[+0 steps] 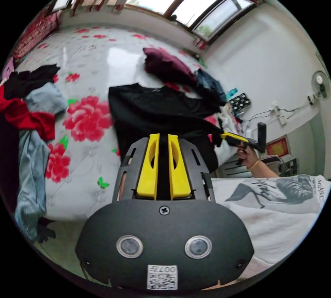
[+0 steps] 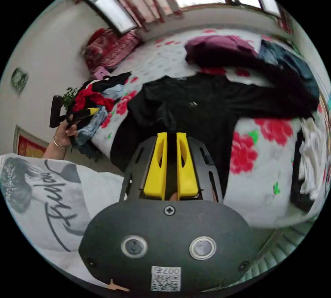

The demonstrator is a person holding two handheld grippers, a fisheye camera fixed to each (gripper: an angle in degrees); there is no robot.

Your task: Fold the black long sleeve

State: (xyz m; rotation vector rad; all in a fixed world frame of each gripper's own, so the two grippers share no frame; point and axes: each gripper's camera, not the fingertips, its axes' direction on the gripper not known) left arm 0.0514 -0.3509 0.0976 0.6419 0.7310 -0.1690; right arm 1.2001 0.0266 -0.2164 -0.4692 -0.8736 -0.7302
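The black long sleeve [image 1: 155, 111] lies spread on the flowered bed sheet [image 1: 82, 70], its lower part hanging over the near edge. My left gripper [image 1: 163, 135] hovers in front of that lower part with its jaws close together. In the right gripper view it [image 2: 92, 111] is in a hand off to the left, apart from the shirt, with nothing in it. My right gripper [image 2: 171, 134] is shut on a puckered fold of the black long sleeve [image 2: 193, 104]. In the left gripper view it [image 1: 222, 135] pulls a ridge of the cloth out to the right.
A heap of red, blue and black clothes [image 1: 31, 115] lies at one side of the bed. A maroon garment [image 1: 165, 63] and a denim piece [image 1: 210, 85] lie beyond the shirt. The person's white T-shirt [image 1: 276, 201] is close by the grippers.
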